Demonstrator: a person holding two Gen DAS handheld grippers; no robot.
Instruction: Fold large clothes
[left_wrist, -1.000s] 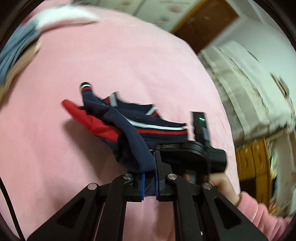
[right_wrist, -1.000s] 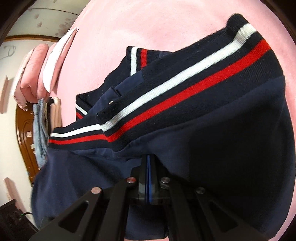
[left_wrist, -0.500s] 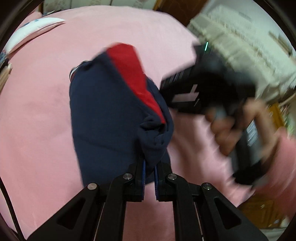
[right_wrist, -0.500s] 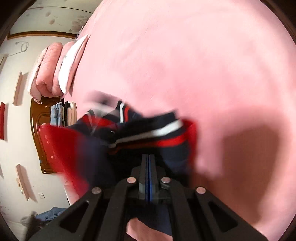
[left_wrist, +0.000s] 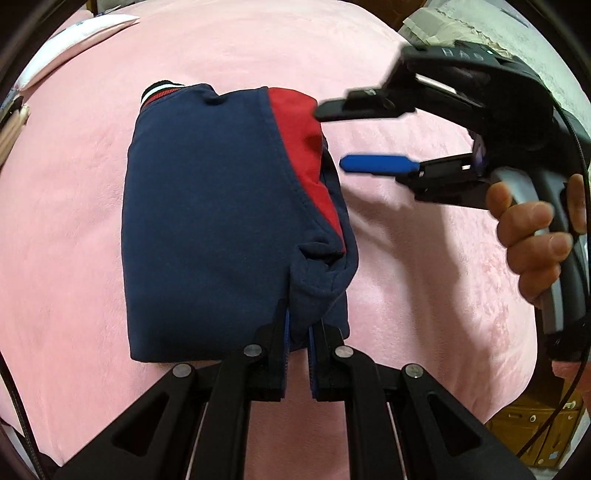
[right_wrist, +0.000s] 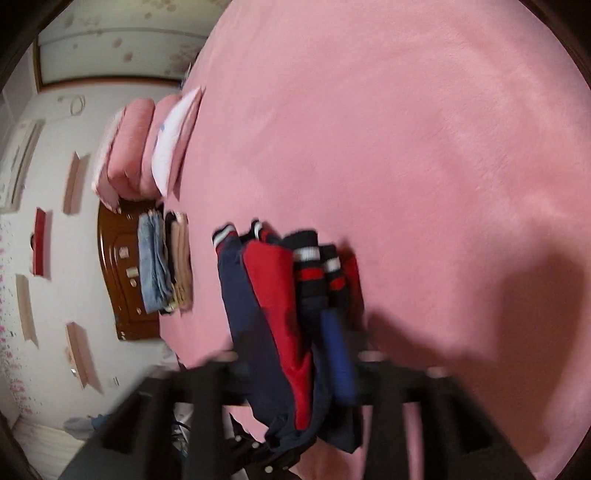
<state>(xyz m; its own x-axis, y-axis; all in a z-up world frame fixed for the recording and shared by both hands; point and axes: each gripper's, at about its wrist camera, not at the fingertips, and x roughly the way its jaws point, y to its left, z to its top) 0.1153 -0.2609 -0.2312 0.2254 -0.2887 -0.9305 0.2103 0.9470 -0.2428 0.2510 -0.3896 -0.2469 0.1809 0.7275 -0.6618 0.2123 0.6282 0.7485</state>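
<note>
A navy and red garment (left_wrist: 207, 221) with striped cuffs lies folded into a compact rectangle on the pink bed cover (left_wrist: 406, 277). My left gripper (left_wrist: 297, 332) is shut on a bunched navy fold at the garment's near edge. In the left wrist view my right gripper (left_wrist: 330, 136), held by a hand (left_wrist: 532, 236), hovers just right of the garment's red panel; its jaws are opening and its pads press on nothing. The right wrist view is blurred: the garment (right_wrist: 273, 302) shows between the right gripper's (right_wrist: 284, 343) spread fingers, beside one blue pad (right_wrist: 338, 354).
Pink and white pillows (right_wrist: 166, 140) lie at the head of the bed. A stack of folded clothes (right_wrist: 162, 266) sits by a brown wooden headboard (right_wrist: 118, 280). A pale folded quilt (left_wrist: 436, 26) and a wooden cabinet (left_wrist: 546, 424) stand beyond the bed's right edge.
The garment was folded over and laid flat on the bed. My right gripper let go of it, opened and drew off to the side. My left gripper kept its grip.
</note>
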